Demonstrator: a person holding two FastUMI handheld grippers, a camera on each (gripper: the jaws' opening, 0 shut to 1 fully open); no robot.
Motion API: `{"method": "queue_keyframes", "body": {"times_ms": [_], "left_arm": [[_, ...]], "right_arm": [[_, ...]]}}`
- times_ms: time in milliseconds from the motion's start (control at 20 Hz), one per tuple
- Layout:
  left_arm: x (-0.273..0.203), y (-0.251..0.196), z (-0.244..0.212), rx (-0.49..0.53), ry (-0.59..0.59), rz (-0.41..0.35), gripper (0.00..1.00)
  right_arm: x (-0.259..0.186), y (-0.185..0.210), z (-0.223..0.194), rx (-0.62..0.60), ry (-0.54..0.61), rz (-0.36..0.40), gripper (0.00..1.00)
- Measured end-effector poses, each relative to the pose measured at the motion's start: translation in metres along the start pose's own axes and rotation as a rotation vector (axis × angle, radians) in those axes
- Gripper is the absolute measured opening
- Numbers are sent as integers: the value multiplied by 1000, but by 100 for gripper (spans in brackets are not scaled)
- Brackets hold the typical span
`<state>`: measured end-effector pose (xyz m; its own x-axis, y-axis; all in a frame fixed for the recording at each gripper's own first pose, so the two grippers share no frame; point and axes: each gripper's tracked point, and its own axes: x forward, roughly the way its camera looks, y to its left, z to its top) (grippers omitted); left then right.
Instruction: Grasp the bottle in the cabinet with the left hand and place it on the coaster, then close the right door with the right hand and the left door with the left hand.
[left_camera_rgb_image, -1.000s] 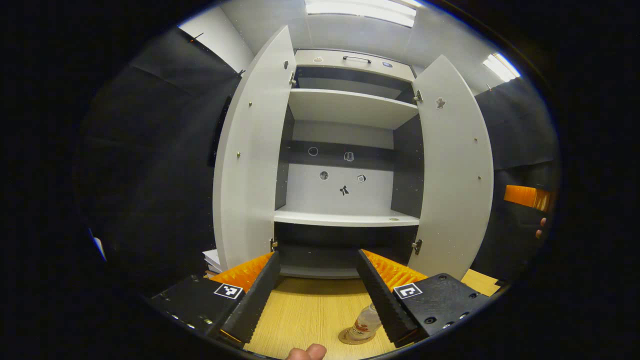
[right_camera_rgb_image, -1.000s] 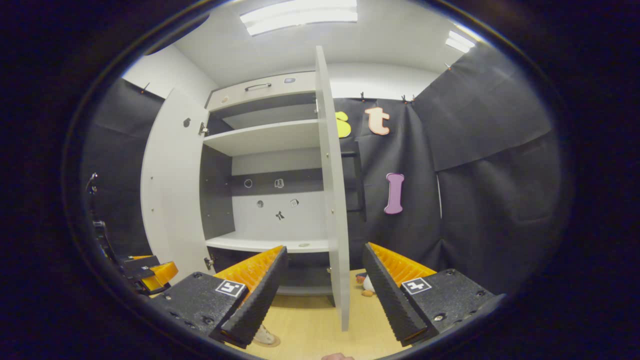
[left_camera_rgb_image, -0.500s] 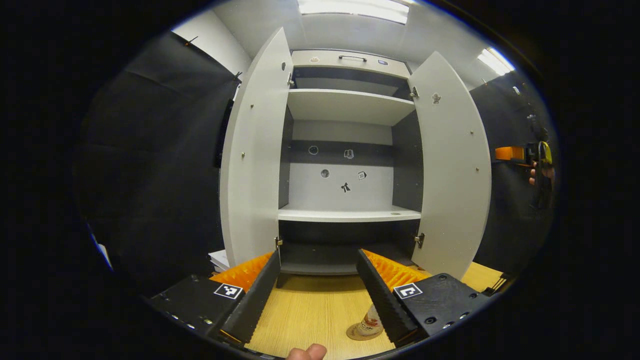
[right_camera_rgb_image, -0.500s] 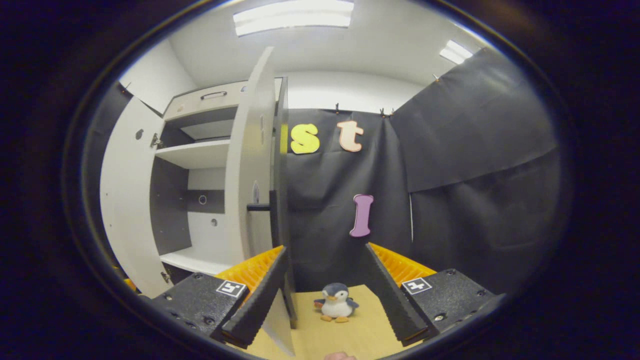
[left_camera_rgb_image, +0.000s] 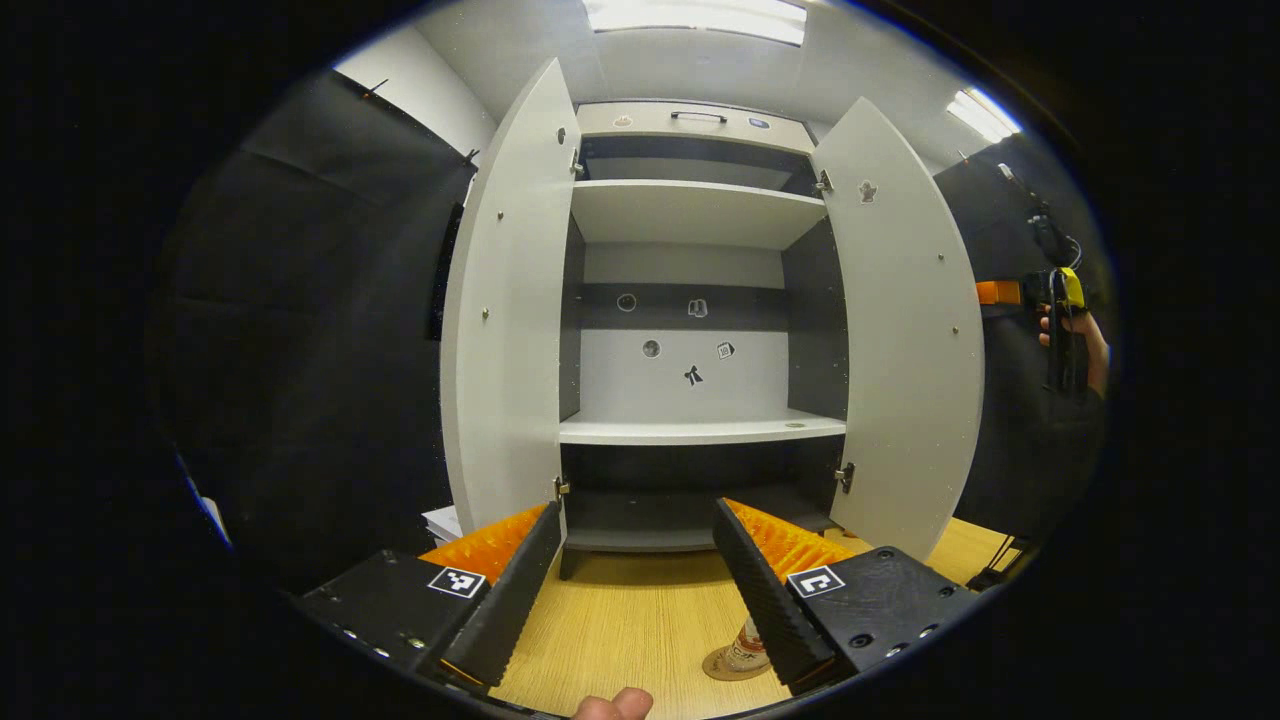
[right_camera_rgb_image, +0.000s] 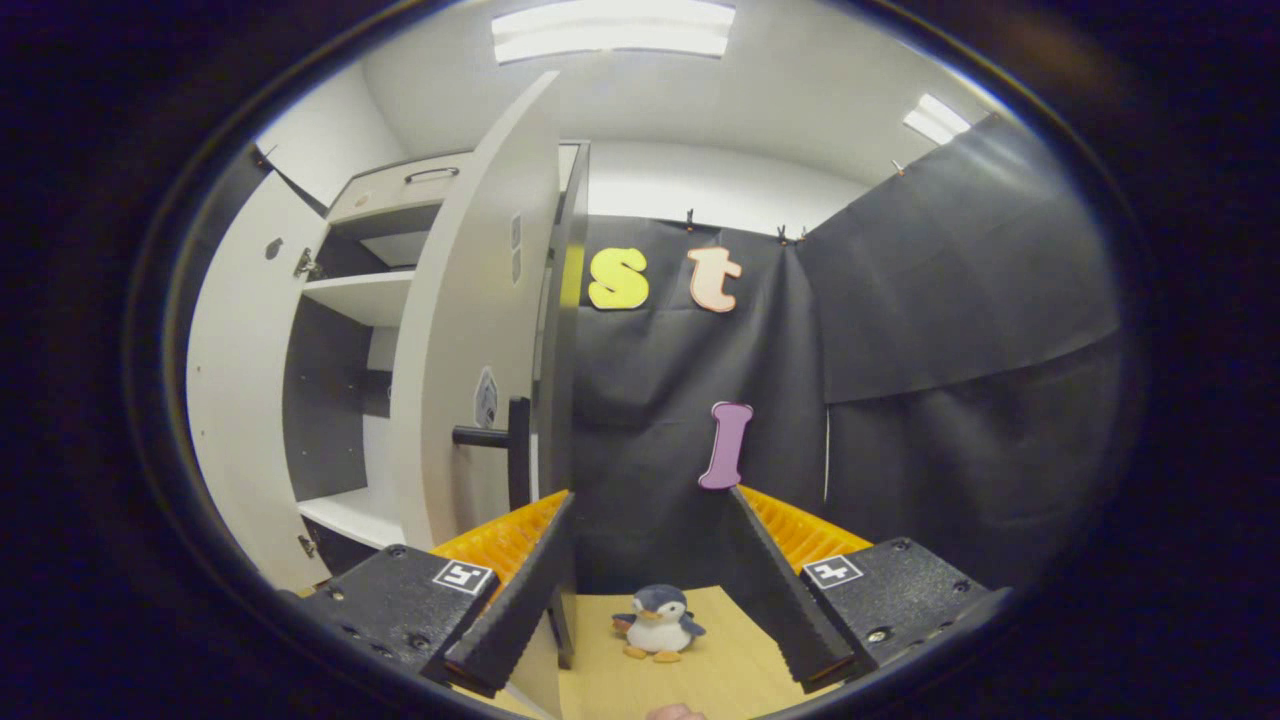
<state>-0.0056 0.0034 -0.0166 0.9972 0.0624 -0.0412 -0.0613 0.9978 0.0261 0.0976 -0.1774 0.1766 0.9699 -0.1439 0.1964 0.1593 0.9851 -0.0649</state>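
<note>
The white cabinet (left_camera_rgb_image: 700, 430) stands with both doors wide and its shelves bare. A small clear bottle (left_camera_rgb_image: 745, 650) stands upright on a round coaster (left_camera_rgb_image: 718, 668) on the wooden table, partly hidden behind my left gripper's right finger. My left gripper (left_camera_rgb_image: 636, 508) is open and holds nothing, facing the cabinet's middle. My right gripper (right_camera_rgb_image: 650, 495) is open and empty, out past the free edge of the right door (right_camera_rgb_image: 460, 330), on its outer side. The door's dark handle (right_camera_rgb_image: 500, 440) sticks out just left of its left finger. The left door (right_camera_rgb_image: 230, 400) is seen farther left.
A small penguin toy (right_camera_rgb_image: 655, 622) sits on the table between my right gripper's fingers, farther off. A stack of papers (left_camera_rgb_image: 440, 520) lies beside the left door (left_camera_rgb_image: 510, 300). A hand (left_camera_rgb_image: 1088, 345) shows beyond the right door (left_camera_rgb_image: 905, 320). Black cloth walls surround the booth.
My right gripper has swung from facing the right door's edge round to its outer, handle side. The left gripper has drawn back a little from the cabinet; the bottle stays on the coaster.
</note>
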Motion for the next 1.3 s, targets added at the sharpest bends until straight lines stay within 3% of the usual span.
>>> {"method": "queue_keyframes", "body": {"times_ms": [150, 300, 450, 500, 550, 900, 1200, 1300], "left_arm": [[-2, -1, 1, 2, -9, -3, 94], [-1, -4, 1, -1, -15, -13, 94], [0, -4, 2, 4, -22, -16, 93], [-2, -4, 3, 6, -26, -15, 94], [-3, -4, 5, 8, -31, -11, 94], [-3, 0, -2, -22, 8, -5, 94], [-6, 14, 0, -47, 15, 29, 94], [-8, 17, 1, -52, 15, 34, 94]], "right_arm": [[-4, 12, 3, -41, -16, 28, 98], [-8, 31, 2, 9, -14, 84, 98], [-11, 61, 0, 22, -9, 162, 93], [-10, 73, 1, 12, -11, 188, 98], [-10, 83, 1, 5, -14, 208, 93], [5, 154, -5, 83, -19, 326, 97], [2, 161, 9, 86, -64, 305, 93], [-15, 153, 7, 62, -62, 282, 98]]}}
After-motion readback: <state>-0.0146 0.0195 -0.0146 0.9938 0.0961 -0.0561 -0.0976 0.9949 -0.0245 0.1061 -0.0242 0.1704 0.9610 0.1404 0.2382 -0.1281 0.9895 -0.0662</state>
